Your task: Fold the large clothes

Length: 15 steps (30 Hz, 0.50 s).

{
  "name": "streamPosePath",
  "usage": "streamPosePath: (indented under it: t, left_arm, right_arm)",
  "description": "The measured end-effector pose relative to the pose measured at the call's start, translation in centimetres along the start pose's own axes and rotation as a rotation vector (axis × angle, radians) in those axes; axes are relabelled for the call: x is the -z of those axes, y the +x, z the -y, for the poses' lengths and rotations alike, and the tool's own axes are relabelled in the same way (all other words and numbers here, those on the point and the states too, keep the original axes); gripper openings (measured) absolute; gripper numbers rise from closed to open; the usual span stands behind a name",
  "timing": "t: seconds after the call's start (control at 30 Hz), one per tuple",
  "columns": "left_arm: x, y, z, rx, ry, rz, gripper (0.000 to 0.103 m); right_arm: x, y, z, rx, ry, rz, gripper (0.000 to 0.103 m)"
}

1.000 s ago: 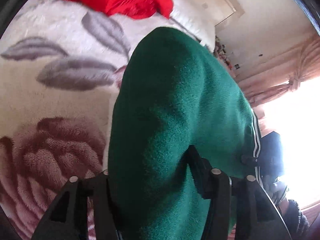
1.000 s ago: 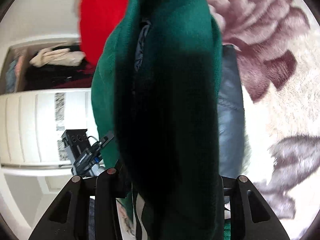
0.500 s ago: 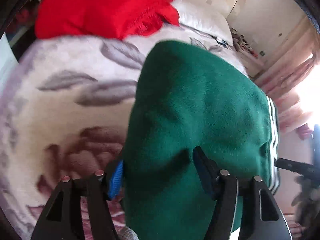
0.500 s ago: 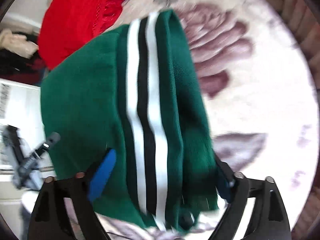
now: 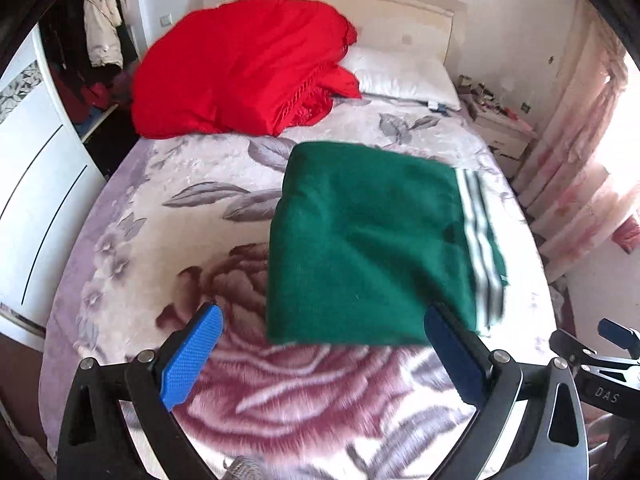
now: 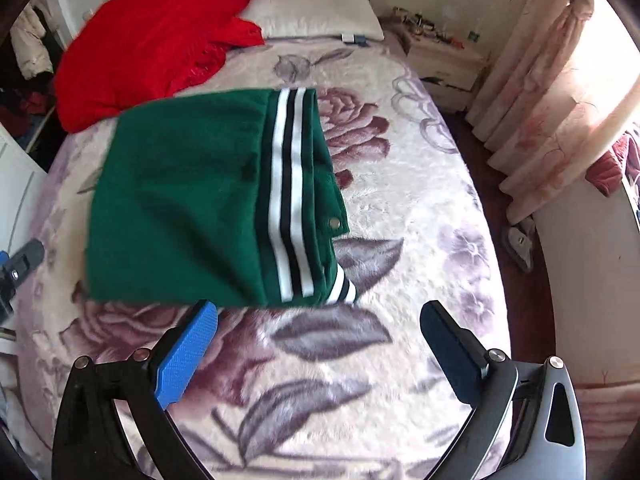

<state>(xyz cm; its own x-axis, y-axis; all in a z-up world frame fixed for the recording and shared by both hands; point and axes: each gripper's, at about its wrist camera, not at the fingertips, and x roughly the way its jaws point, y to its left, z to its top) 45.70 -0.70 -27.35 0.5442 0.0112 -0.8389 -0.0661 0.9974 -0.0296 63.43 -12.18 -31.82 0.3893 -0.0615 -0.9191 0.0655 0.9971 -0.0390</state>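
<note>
Floral bedspread (image 5: 168, 216) bears folded green garment (image 5: 360, 240), red quilt (image 5: 240, 64).

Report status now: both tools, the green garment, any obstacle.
Left tool open, empty; right tool open, empty, jaws just opened. Green garment folded flat on bed, released. Red quilt behind it, apart; no obstacle.

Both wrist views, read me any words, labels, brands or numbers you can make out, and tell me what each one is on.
"DAS" on the black clamp arm at the lower right edge of the left wrist view.
The green garment: stripes and a snap button, no lettering seen.
The clutter on the nightstand: too small and blurred to read.
The small tag at the pillow: too small to read.
Nothing else legible in either view.
</note>
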Motion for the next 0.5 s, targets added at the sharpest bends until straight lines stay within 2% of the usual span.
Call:
streamPosePath:
  t: [0.23, 0.5]
  left_arm:
    - [2.5, -11.9, 1.7, -0.022, 0.01, 0.089, 0.103]
    - [5.6, -23.5, 2.5, -0.017, 0.019, 0.18, 0.103]
  right_arm:
    - [3.9, -14.7, 1.6, 0.026, -0.008, 0.141, 0.103]
    - [9.8, -30.9, 3.1, 0.025, -0.031, 0.287, 0.103]
